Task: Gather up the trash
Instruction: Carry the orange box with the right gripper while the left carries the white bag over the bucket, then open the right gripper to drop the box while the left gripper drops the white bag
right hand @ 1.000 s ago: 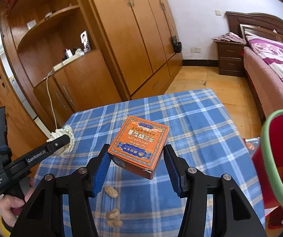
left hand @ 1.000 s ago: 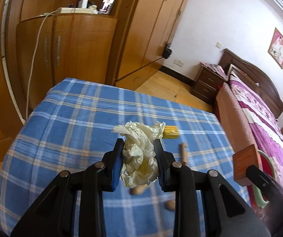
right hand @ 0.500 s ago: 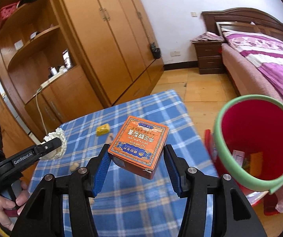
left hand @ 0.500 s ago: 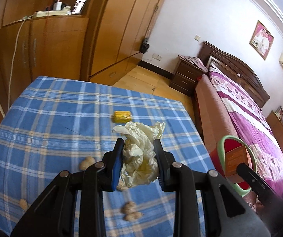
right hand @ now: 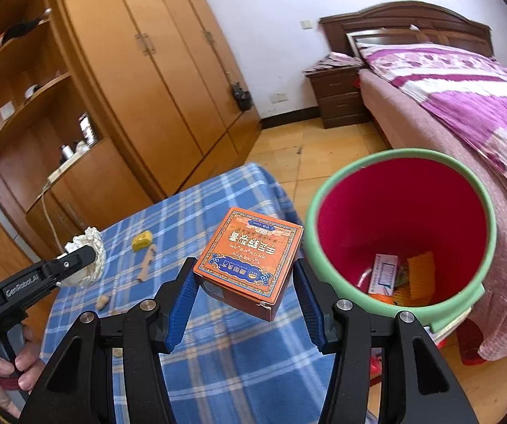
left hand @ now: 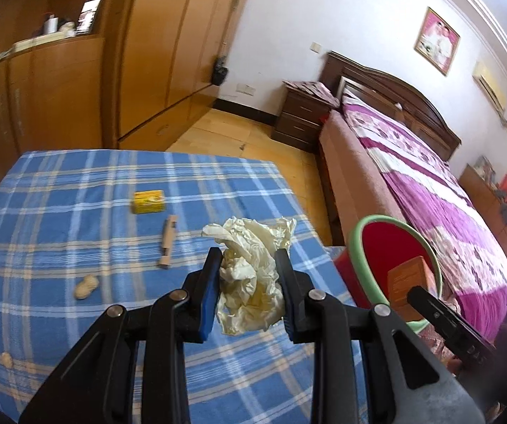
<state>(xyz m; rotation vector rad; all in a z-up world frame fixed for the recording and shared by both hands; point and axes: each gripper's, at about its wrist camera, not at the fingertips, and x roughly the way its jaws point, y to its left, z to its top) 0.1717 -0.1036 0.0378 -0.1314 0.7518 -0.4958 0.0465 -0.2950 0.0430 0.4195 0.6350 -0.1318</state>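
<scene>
Left gripper (left hand: 248, 265) clamped, pitched downward, right gripper (right hand: 244, 277) alike — both loaded

bin (right hand: 400, 236) right of table (right hand: 218, 190), bed (right hand: 465, 81) behind

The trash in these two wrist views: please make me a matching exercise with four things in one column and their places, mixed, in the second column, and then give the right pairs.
Things:
1. orange box
2. crumpled paper
3. yellow packet
4. white carton

Places:
A. lying on the blue checked tablecloth
B. held in the left gripper
C. at the bottom of the red bin
D. held in the right gripper

Pairs: 1-D, 2-B, 3-A, 4-C
</scene>
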